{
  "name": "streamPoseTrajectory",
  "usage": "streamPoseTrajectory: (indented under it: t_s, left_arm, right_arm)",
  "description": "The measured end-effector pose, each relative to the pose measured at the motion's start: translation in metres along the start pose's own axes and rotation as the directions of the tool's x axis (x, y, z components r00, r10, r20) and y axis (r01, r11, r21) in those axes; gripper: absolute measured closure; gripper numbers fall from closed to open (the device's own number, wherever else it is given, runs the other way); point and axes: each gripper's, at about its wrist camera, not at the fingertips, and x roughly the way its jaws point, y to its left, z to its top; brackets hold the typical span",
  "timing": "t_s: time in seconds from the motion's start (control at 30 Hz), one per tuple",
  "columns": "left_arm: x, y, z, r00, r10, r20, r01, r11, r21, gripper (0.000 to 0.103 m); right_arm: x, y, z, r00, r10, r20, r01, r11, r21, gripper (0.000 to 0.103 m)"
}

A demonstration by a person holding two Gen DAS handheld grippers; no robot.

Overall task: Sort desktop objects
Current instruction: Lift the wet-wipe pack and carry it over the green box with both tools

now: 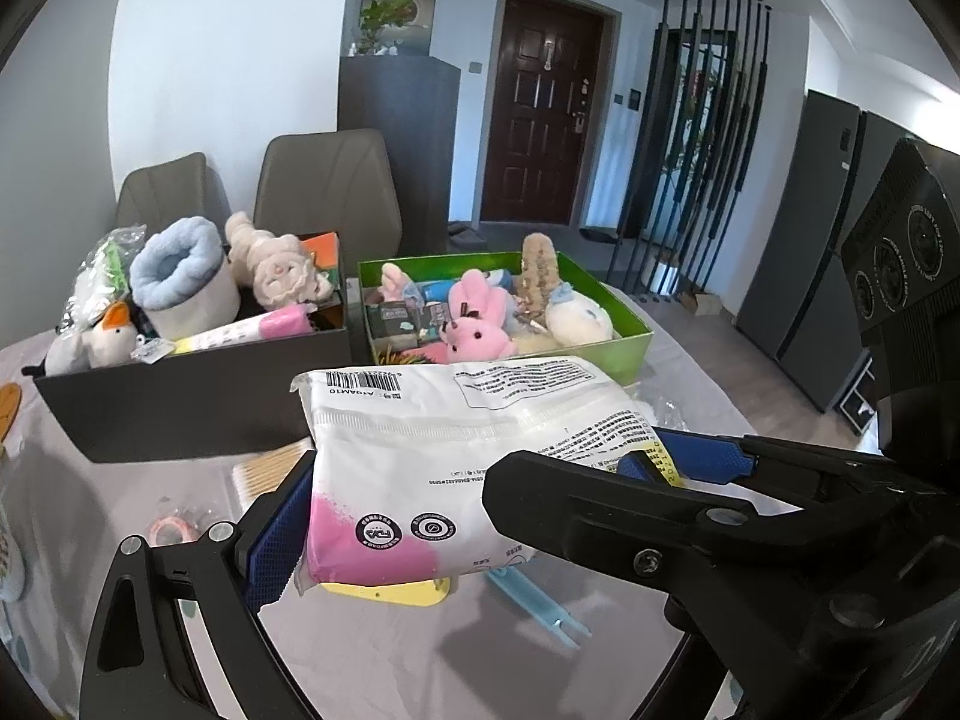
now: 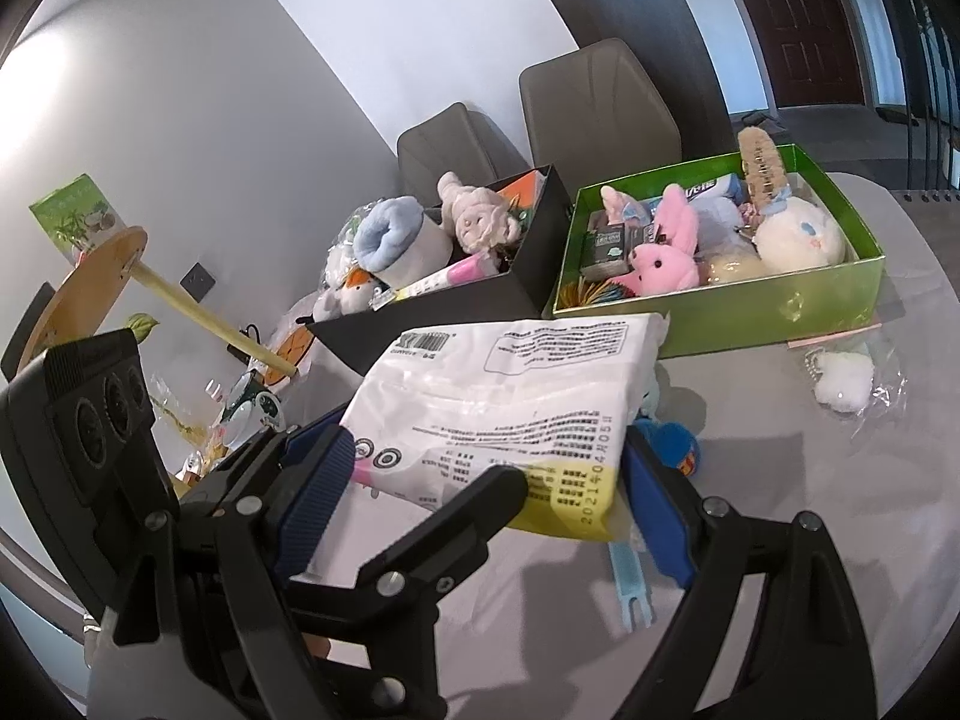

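A white soft pack with pink and yellow print (image 1: 432, 450) is held in the air above the table by both grippers. My left gripper (image 1: 468, 498) is shut on its near end, blue pads on both sides. In the right wrist view my right gripper (image 2: 486, 480) is shut on the same pack (image 2: 510, 396), and the other gripper's black finger crosses in front. Beyond the pack stand a black box (image 1: 198, 384) with plush toys and a green box (image 1: 630, 342) with a pink plush rabbit (image 1: 474, 330).
On the grey table lie a light blue plastic tool (image 1: 540, 606), a yellow flat piece (image 1: 390, 591), cotton swabs (image 1: 270, 468), a blue toy (image 2: 672, 438) and a bagged white fluffy item (image 2: 846, 378). Two chairs stand behind the boxes. A wooden stand (image 2: 90, 282) is at the left.
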Motion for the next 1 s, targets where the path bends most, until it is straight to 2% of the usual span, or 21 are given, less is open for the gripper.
streamPoseTrajectory:
  t_s: [1.0]
  left_arm:
    - [0.069,-0.011,0.056,0.999,-0.04,-0.023,0.041,0.999,0.019,0.008]
  right_arm:
    - [0.015,-0.053,0.059,0.999,-0.031,0.008,0.03,0.998,0.046,0.015]
